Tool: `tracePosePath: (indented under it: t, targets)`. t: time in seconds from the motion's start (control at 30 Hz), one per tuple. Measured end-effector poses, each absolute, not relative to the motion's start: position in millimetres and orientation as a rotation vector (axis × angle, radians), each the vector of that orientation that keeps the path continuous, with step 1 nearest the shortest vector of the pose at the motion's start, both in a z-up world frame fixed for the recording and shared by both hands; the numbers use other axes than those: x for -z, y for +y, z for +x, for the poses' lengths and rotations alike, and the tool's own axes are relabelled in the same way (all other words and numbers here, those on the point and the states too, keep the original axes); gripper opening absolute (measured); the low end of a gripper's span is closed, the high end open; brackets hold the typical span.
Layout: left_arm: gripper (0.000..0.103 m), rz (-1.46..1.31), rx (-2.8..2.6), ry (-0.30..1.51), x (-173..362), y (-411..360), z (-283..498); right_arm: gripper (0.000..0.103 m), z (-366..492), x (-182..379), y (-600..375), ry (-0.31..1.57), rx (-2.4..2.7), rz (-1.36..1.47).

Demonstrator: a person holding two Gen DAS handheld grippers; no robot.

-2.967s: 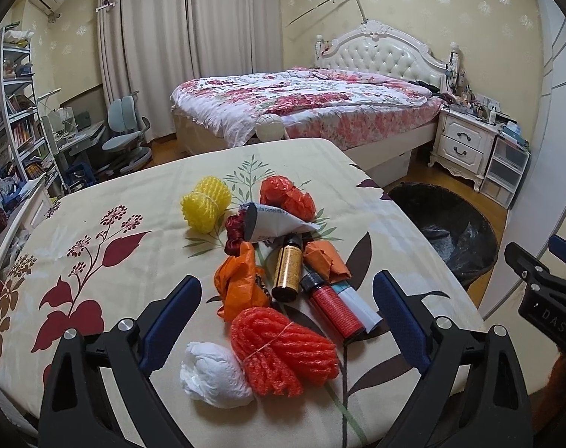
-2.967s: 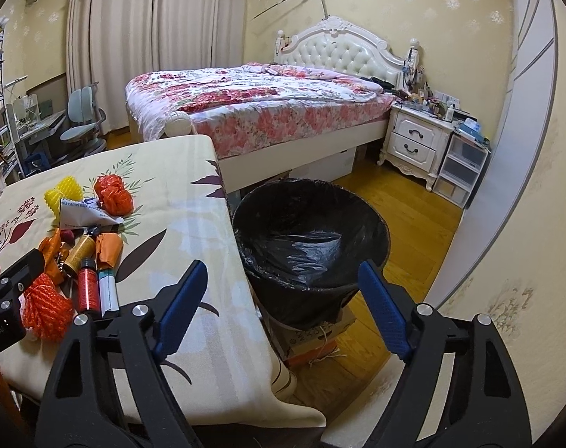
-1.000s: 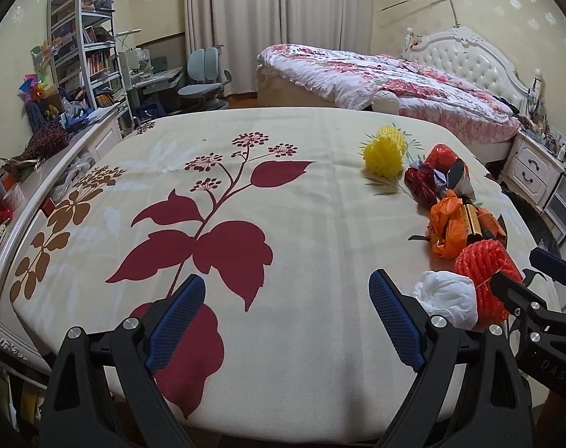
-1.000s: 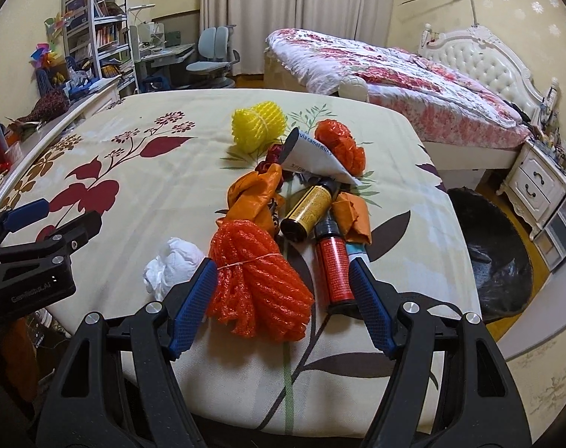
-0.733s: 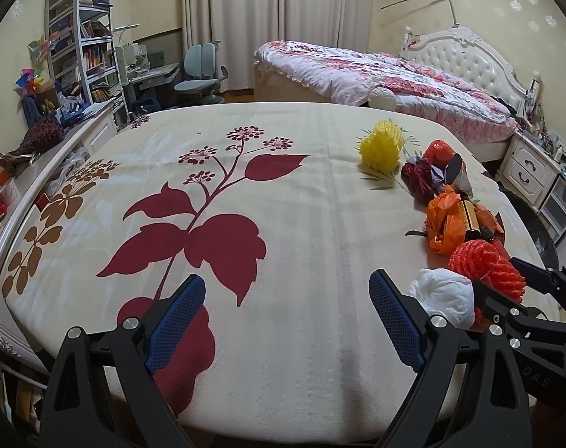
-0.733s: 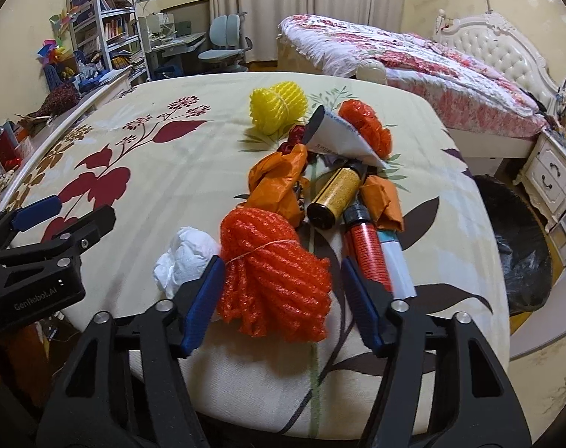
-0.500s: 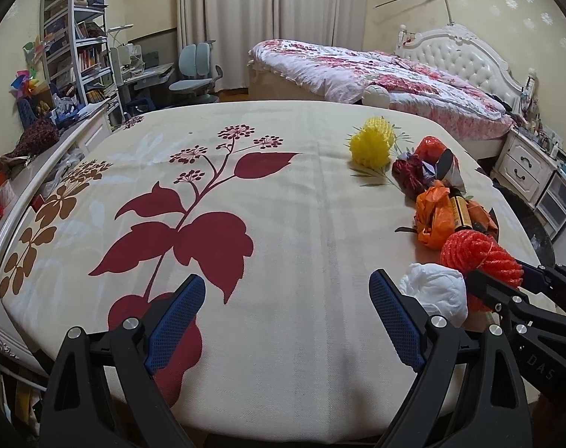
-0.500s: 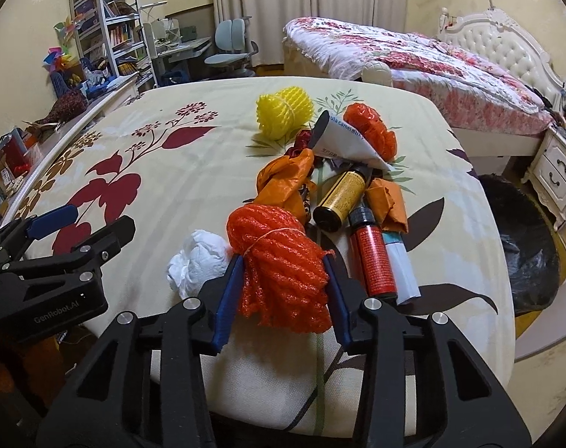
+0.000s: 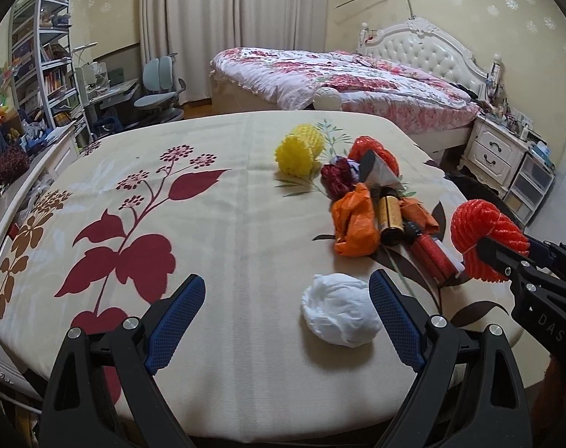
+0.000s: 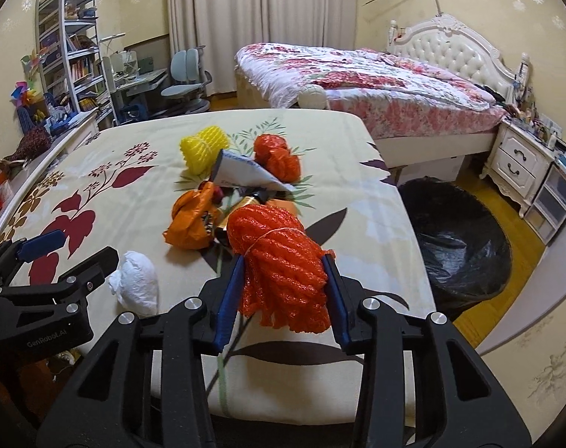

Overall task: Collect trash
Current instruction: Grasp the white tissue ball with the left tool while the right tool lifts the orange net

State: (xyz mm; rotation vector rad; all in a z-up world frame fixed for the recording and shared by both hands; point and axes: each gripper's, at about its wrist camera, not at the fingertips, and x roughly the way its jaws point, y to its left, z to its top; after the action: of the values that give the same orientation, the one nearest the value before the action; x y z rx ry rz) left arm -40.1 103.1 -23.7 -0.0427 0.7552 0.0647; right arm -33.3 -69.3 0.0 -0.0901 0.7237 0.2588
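On the cloth-covered worktop (image 9: 215, 224), near its right edge: assorted trash, itemised below.

Item 1: red foam-net bundle (image 10: 283, 261), tied with a thread. Gripped between the blue pads of the right gripper (image 10: 283, 280), jaws closed on its sides; appears lifted clear of the cloth, as the left wrist view also suggests (image 9: 484, 239).

Item 2: white crumpled tissue wad (image 9: 339, 313). Lies on the cloth just ahead of the left gripper (image 9: 286, 321), beside its right finger and not between the pads. That gripper stands wide apart and holds nothing.

Item 3: orange plastic bag (image 9: 354, 224), crumpled, touching a gold can (image 9: 389, 220) and a red cylinder (image 9: 432, 257).

Item 4: yellow foam net (image 9: 299, 149), farthest back, with a second red net (image 10: 277, 156) and a white paper cone (image 10: 245, 175) near it.

Receptacle: black-lined trash bin (image 10: 458, 246), on the wooden floor just beside the worktop's right edge, mouth open.

Step in hand, as judged: first pick made, carry to the bin beginning. Next move calls for swinging the right gripper rightward over the bin's mouth and releasing only once fully above it; the light, springy net could catch on a pad. The left gripper is well placed to shift right and take the tissue wad.
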Motion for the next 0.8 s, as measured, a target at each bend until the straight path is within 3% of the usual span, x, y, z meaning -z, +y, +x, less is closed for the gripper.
tracePosePath:
  t: [0.23, 0.33, 0.43, 0.63, 0.8]
  targets:
    - [0.084, 0.004, -0.029, 0.806, 39.6, 79.6, -32.0, 0.04, -29.8, 7.1, -98.4, 0.736, -0.214, -0.033]
    - [0.064, 0.001, -0.017, 0.848, 49.2, 78.0, -26.9, 0.04, -28.9, 11.1, -103.7, 0.742, -0.212, -0.017]
    - [0.052, -0.033, 0.008, 0.878, 56.5, 80.0, -26.0, 0.04, -28.1, 12.5, -104.6, 0.745, -0.212, -0.011]
    - [0.043, -0.028, 0.017, 0.852, 53.3, 79.9, -30.9, 0.04, -27.4, 13.5, -105.0, 0.746, -0.214, -0.006]
    - [0.043, -0.027, 0.013, 0.797, 36.8, 82.7, -33.9, 0.04, -27.6, 9.0, -106.8, 0.726, -0.209, -0.004]
